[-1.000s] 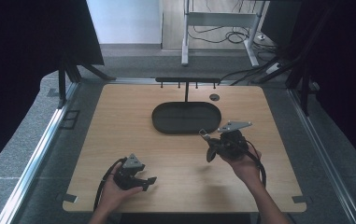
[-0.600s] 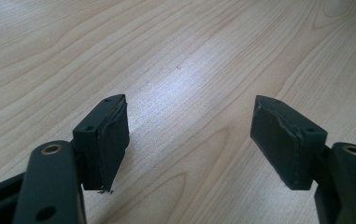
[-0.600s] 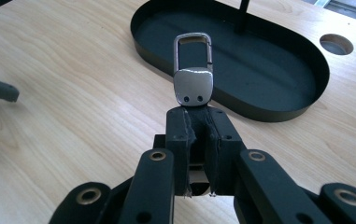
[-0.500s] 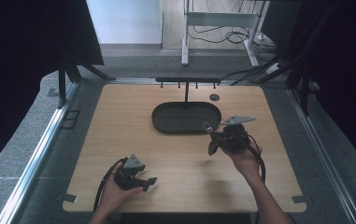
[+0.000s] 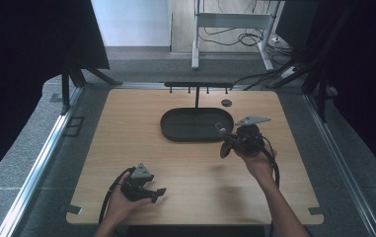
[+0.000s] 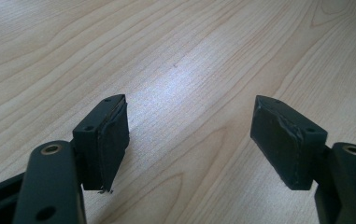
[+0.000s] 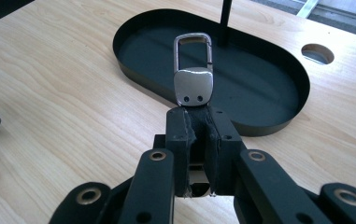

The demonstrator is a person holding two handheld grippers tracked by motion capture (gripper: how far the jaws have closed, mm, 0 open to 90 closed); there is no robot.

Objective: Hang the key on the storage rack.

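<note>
My right gripper (image 7: 198, 122) is shut on a silver metal key-ring clip (image 7: 193, 74), whose loop sticks out past the jaws toward the black oval tray (image 7: 278, 60). In the high view that gripper (image 5: 223, 140) hangs at the tray's right front edge (image 5: 175, 134), held by a hand. A thin black post (image 7: 225, 21) rises from the tray. My left gripper (image 6: 189, 135) stands open over bare wood, nothing between its pads. From above, the left gripper (image 5: 156, 193) rests low near the table's front edge.
A black rail with small hooks (image 5: 198, 85) tops the post behind the tray. A round hole (image 5: 226, 102) sits in the tabletop at the back right. The wooden table (image 5: 126, 128) has grey floor and metal rails around it.
My right gripper with the clip has moved up and slightly right toward the tray's right front edge. The left gripper has stayed put.
</note>
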